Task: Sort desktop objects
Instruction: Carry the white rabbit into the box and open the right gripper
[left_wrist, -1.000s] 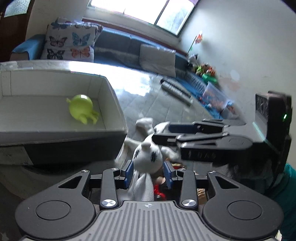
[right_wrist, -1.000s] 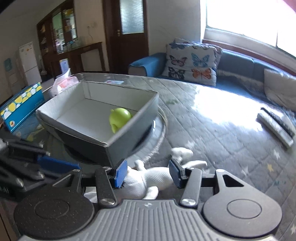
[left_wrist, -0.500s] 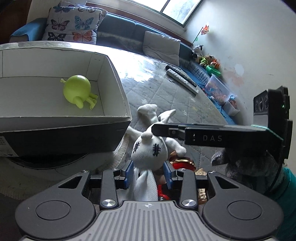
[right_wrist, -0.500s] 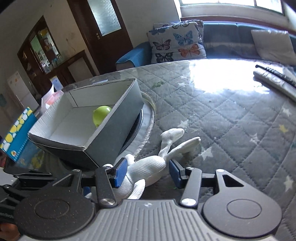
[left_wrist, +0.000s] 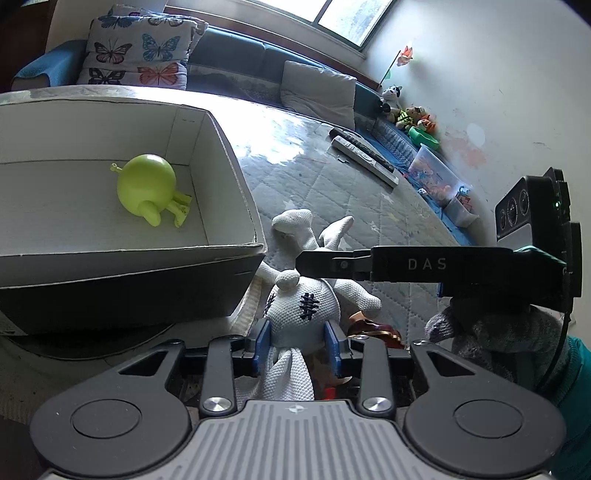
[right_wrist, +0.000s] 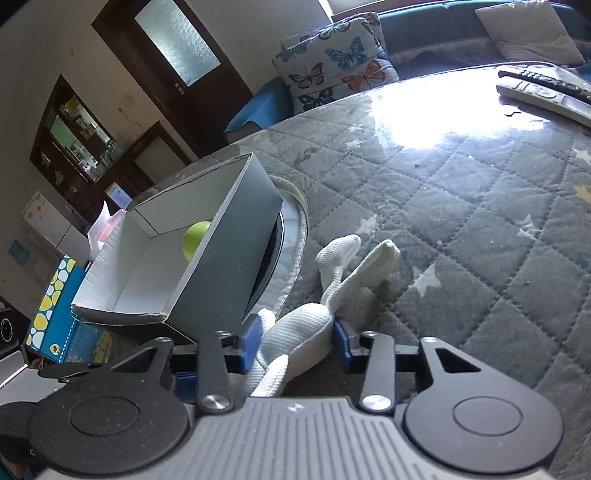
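Note:
A white knitted rabbit doll (left_wrist: 301, 306) lies on the quilted table beside the cardboard box (left_wrist: 229, 258). My left gripper (left_wrist: 297, 345) is shut on the doll's head end. My right gripper (right_wrist: 293, 345) is shut on its body (right_wrist: 295, 332), and its long ears or legs (right_wrist: 354, 258) trail away over the cloth. In the left wrist view the right gripper's finger (left_wrist: 332, 264) reaches across just above the doll. A lime-green round toy (left_wrist: 147, 188) lies inside the box, also showing in the right wrist view (right_wrist: 195, 236).
Two remote controls (left_wrist: 364, 157) lie farther out on the table. A brown-red toy (left_wrist: 373, 328) lies right of the doll. A blue patterned box (right_wrist: 55, 314) stands left of the cardboard box (right_wrist: 229, 251). A sofa with cushions (left_wrist: 140, 62) lies behind.
Both grippers have tilted and lifted slightly with the doll. The right gripper's jaws have closed in from a wider gap onto the doll's body. The left grip is unchanged.

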